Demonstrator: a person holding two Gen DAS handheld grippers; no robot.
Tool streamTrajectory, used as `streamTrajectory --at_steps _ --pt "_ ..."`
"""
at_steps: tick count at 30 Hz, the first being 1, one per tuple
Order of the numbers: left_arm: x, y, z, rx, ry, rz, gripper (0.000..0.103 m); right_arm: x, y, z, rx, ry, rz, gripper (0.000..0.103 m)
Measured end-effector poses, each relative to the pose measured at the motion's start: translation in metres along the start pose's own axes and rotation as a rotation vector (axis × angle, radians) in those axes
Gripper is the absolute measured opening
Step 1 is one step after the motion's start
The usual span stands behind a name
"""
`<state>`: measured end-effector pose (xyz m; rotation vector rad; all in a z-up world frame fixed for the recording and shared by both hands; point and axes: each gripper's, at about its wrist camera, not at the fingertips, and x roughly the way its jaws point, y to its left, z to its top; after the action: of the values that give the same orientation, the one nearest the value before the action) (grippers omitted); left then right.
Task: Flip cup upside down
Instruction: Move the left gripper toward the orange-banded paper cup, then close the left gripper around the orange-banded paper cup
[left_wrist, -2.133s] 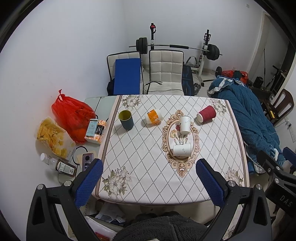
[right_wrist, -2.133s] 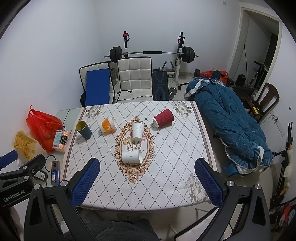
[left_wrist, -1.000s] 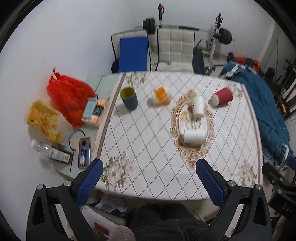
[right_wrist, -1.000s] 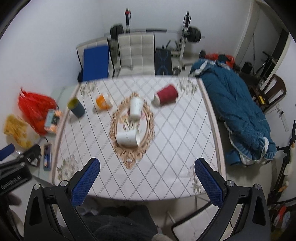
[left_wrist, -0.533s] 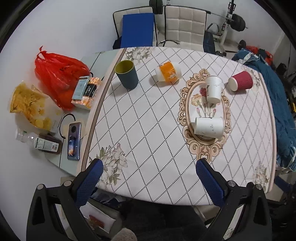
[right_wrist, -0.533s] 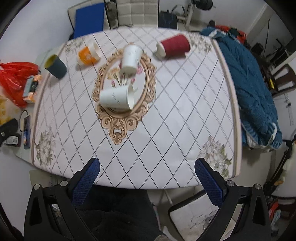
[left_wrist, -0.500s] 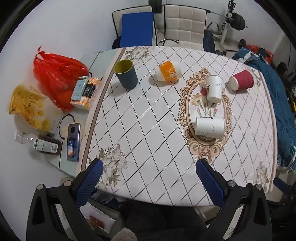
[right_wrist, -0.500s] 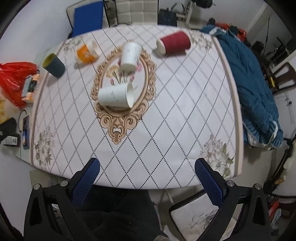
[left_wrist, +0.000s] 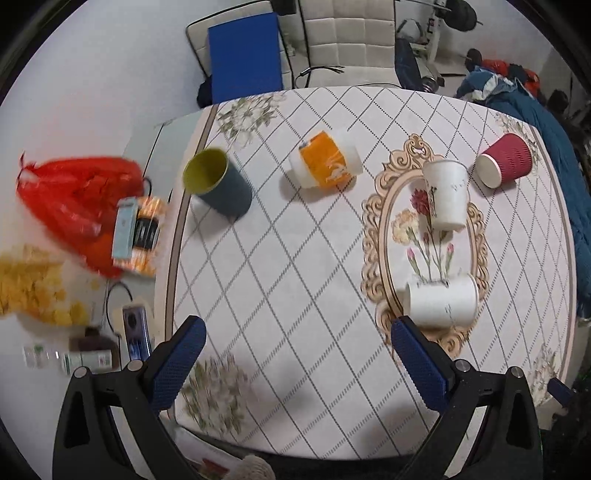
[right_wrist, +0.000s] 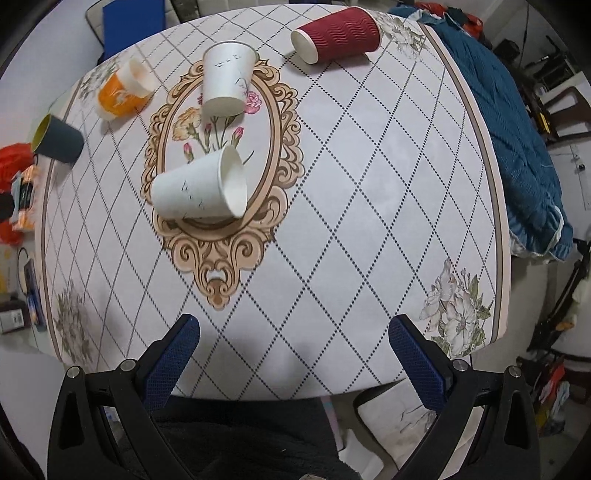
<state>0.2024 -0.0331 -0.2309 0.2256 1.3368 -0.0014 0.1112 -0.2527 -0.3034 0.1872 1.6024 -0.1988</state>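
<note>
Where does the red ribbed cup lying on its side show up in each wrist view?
Left wrist: red ribbed cup at upper right, near the table's far right corner.
Right wrist: top centre-right, mouth facing left.
Shared landmark: the ornate oval medallion, left of the cup in both.

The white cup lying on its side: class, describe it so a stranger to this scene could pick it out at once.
Find the table and the ornate oval medallion printed at its centre. Two white paper cups sit on it; take the white cup lying on its side at the near end, mouth facing right. The other white cup stands rim-down at the far end.
</note>
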Motion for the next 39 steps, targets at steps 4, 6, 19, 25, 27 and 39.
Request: streamTrajectory --at_steps 4,6,19,25,27,39 --pt "0.013 -0.008 0.031 0.07 -0.013 0.025 0.103 0.004 0.003 0.019 0.015 0.016 -0.01 0.103" --pt "0.022 -0.014 0.047 0.122 -0.016 0.046 0.103 0.006 0.005 0.028 0.02 0.024 -0.015 0.103" --pt "0.095 -0.054 0.12 0.583 0.006 0.264 0.103 0.028 0.012 0.082 0.054 0.065 -0.019 0.103" --pt "0.13 -0.067 0.142 0.734 0.039 0.291 0.103 0.029 0.016 0.099 0.07 0.065 -0.01 0.103" --pt "0.138 -0.07 0.149 0.778 0.047 0.291 0.103 0.031 0.017 0.103 0.074 0.067 -0.009 0.103" --pt "0.178 -0.081 0.161 0.877 0.113 0.259 0.103 0.041 0.012 0.116 0.102 0.082 -0.013 0.103"
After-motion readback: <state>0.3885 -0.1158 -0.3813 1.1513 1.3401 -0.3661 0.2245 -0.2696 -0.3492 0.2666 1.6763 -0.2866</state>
